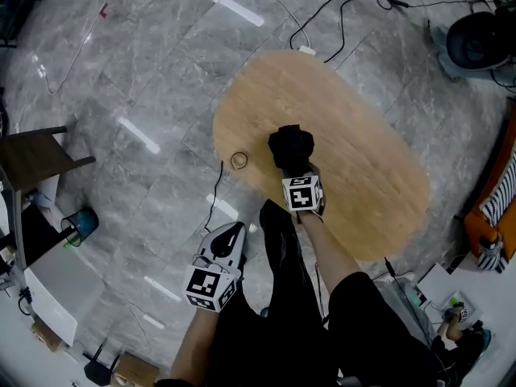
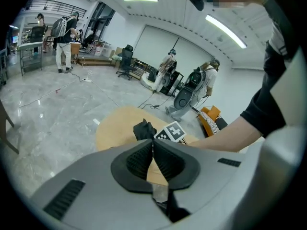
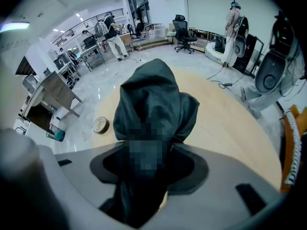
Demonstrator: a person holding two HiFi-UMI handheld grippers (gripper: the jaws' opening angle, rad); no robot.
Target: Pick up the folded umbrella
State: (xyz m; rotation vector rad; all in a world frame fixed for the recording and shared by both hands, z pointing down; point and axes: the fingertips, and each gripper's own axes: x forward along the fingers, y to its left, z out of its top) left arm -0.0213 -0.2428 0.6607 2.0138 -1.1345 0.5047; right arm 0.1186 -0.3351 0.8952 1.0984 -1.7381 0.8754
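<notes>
The folded umbrella [image 1: 291, 147] is a bundle of black fabric above the near middle of the oval wooden table [image 1: 363, 176]. My right gripper [image 1: 295, 169] points steeply down and is shut on it. In the right gripper view the umbrella [image 3: 153, 104] fills the gap between the jaws of the right gripper [image 3: 148, 163] and bulges out beyond them. My left gripper [image 1: 230, 234] hangs over the floor just off the table's near left edge. Its jaws meet with nothing between them in the left gripper view [image 2: 153, 153], which also shows the umbrella [image 2: 143, 129] ahead.
A roll of tape [image 1: 239, 160] lies on the table left of the umbrella. Cables run over the grey floor. A dark stool [image 1: 32, 156] and a blue bin [image 1: 81, 224] stand at the left, a fan [image 1: 480, 39] at the far right. People stand in the background.
</notes>
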